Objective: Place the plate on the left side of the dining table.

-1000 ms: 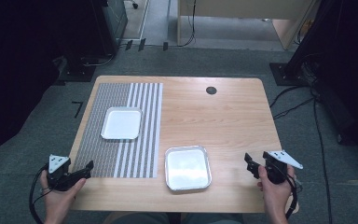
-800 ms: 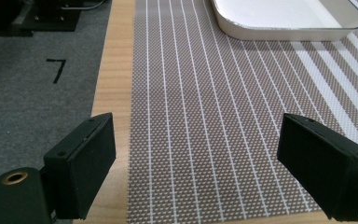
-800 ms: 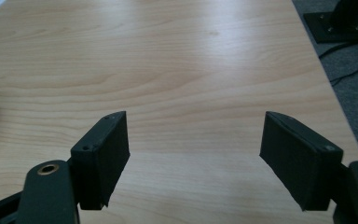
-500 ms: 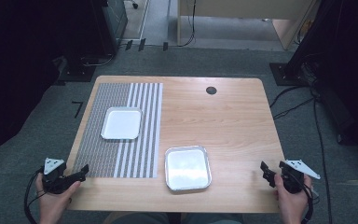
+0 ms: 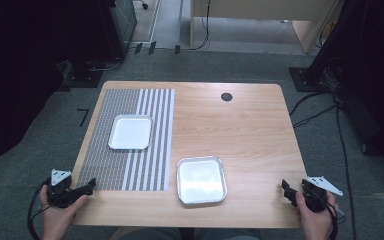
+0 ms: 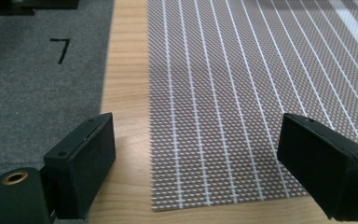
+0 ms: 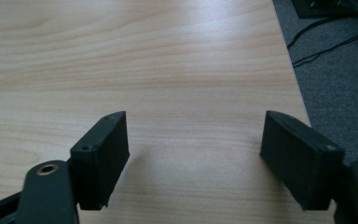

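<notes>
Hovering wide open and empty, the left gripper [image 5: 87,186] sat at the placemat's [image 5: 130,165] corner, the right gripper [image 5: 286,190] at the table [image 5: 250,130] edge; snagging the mat risked shifting its tray [image 5: 130,132].

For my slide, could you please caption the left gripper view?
Open left gripper poised over the near corner of the striped mat on the table.

Tabletop [image 5: 250,130]: pale wood grain, smooth, faint sheen. On its left part, placemat [image 5: 130,165]: woven mesh, matt, striped. Two trays [image 5: 201,180] [image 5: 130,132]: thin metal, dull-bright. Beside the tabletop, floor [image 5: 55,120]: rough grey carpet. Claw pads [image 6: 81,156]: matt black plastic.
</notes>
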